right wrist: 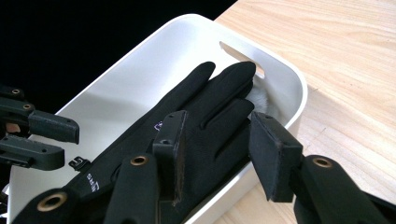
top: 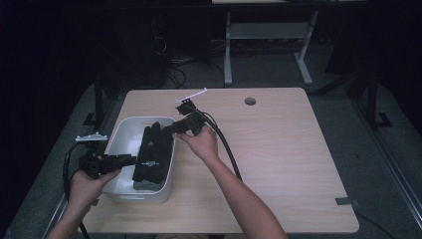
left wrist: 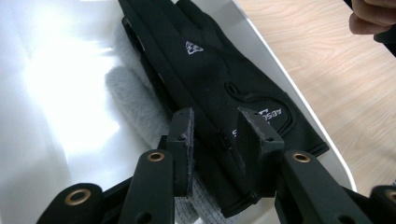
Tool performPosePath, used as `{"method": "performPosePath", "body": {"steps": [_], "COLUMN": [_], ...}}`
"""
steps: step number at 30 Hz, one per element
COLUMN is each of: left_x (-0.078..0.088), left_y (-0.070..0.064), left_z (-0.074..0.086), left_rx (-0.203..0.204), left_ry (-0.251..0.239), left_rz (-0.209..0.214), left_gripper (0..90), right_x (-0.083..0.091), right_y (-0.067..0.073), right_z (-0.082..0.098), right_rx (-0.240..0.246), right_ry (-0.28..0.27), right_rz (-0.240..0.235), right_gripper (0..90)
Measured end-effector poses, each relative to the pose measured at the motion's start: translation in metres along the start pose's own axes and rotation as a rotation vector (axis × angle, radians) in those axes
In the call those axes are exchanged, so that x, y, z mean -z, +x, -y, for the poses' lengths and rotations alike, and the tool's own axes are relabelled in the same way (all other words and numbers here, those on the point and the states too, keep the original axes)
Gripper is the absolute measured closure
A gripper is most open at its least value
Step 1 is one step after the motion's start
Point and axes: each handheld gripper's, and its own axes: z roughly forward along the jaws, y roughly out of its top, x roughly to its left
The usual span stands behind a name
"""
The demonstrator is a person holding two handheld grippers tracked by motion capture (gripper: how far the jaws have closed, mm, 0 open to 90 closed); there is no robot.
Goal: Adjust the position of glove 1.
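1. Nearest, the left tool (top: 130, 160) is held at the near-left side of the white bin (top: 115, 137). In the left gripper view its jaws stand moderately apart over the cuff end of the black glove (left wrist: 219, 88); nothing is clamped between them.
2. The black glove is seen lying along the right side of the bin, fingers pointing away, resting partly on a grey fleecy item (left wrist: 133, 100) beneath it.
3. Farther off, the right tool (top: 169, 130) is held at the far-right rim of the bin. In the right gripper view its jaws are parted to either side of the glove's fingers (right wrist: 219, 100), apparently without pinching them.
4. Judgement: placement of the glove in the bin appears essentially done; release looks complete on both sides.
5. Remaining, as judged: both tools to be withdrawn clear of the bin. The table (top: 278, 149) beyond carries no further garments.
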Motion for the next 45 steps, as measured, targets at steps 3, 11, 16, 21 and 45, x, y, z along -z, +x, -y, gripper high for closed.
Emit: {"method": "performPosePath", "body": {"steps": [3, 11, 16, 21, 45], "left_x": [0.000, -0.001, 0.000, -0.002, -0.013], "left_y": [-0.002, -0.007, -0.010, -0.014, -0.038], "left_z": [-0.002, -0.007, -0.010, -0.013, -0.029], "left_rx": [-0.001, -0.012, -0.019, -0.024, -0.075], "left_ry": [-0.001, -0.010, -0.018, -0.022, -0.016], "left_rz": [0.001, 0.014, 0.014, 0.020, 0.047], "left_gripper": [66.1, 64.1, 63.3, 61.3, 59.0], "right_x": [0.005, 0.019, 0.028, 0.034, 0.073], "right_y": [-0.002, -0.008, -0.012, -0.017, -0.036], "right_z": [0.000, 0.003, 0.004, 0.006, 0.021], "right_rx": [0.000, -0.012, -0.016, -0.022, -0.048], "right_ry": [-0.011, -0.034, -0.045, -0.047, -0.087], "right_rz": [0.002, 0.010, 0.019, 0.030, 0.064], "right_gripper": [54.9, 52.7, 51.5, 50.1, 45.7]}}
